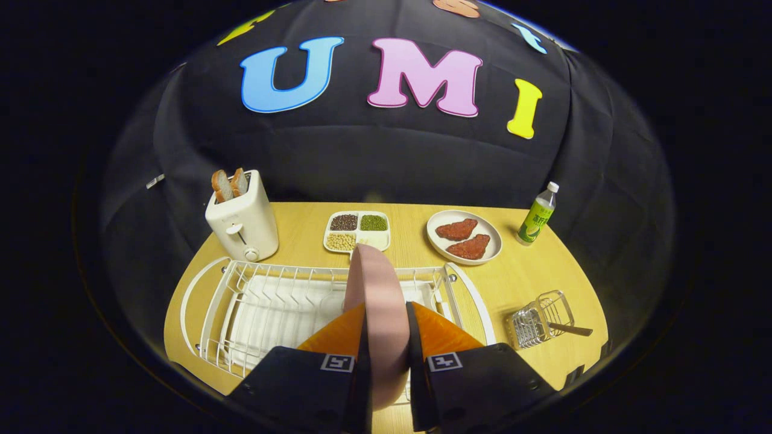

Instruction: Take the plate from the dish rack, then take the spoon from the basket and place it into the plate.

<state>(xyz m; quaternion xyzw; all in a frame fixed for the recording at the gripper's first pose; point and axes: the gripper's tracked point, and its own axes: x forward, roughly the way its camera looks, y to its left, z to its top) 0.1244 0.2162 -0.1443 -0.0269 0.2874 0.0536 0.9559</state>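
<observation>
Plate [377,301], pink and standing on edge, sits pinched between both fingers of the hand-held gripper [386,337] at lower centre of the frame, above the white dish rack [241,301]. It looks rigid, smooth and likely slippery, probably breakable, so a firm grip on the rim suits it. Lower right, the spoon [570,329] lies in the wire basket [540,319]; its slim handle is the place to grasp.

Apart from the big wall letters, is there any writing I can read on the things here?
Green-labelled plastic bottle: print too small to read.
White toaster: no readable marking.
Gripper, shut on the pink plate: square black-and-white markers, no words.
</observation>
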